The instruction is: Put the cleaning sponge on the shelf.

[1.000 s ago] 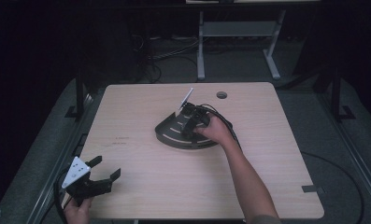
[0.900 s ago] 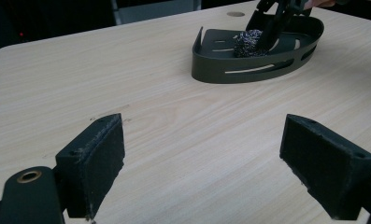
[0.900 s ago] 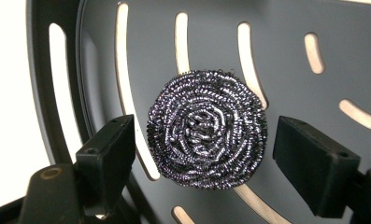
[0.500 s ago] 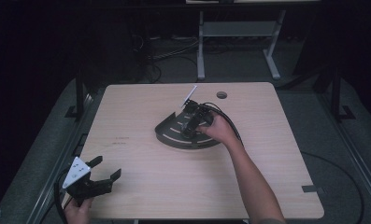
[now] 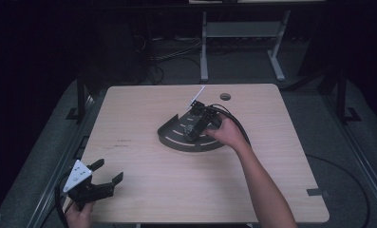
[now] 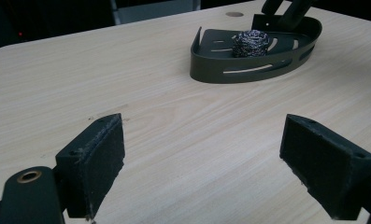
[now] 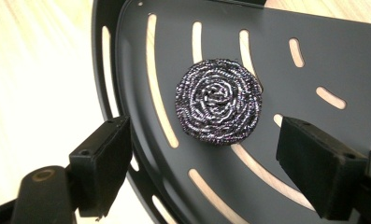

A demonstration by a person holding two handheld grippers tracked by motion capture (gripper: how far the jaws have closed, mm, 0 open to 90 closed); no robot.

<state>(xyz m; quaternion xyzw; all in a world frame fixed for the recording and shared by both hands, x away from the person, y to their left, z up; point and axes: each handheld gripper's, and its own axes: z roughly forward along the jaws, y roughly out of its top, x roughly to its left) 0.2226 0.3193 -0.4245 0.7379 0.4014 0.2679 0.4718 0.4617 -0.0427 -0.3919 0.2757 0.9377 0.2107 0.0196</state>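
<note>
My right gripper (image 7: 206,172) hung over the dark corner shelf tray (image 5: 172,135), its jaws having just been opening, now spread wide with nothing pressed between them. The steel wool scouring ball (image 7: 219,101) sat free on the slotted floor of the tray, near the middle, clear of both pads (image 7: 100,164). My left gripper (image 5: 100,183) rested at the near left corner of the wooden table (image 5: 271,190), well apart from the tray, jaws wide and empty.

The risk I judged from there lay in pulling away. The left pad hung just beside the curved rim, so a careless sideways move could have hooked the wall and dragged or tipped the light tray. A stray wire snagged on a pad could also have lifted the ball back out.
</note>
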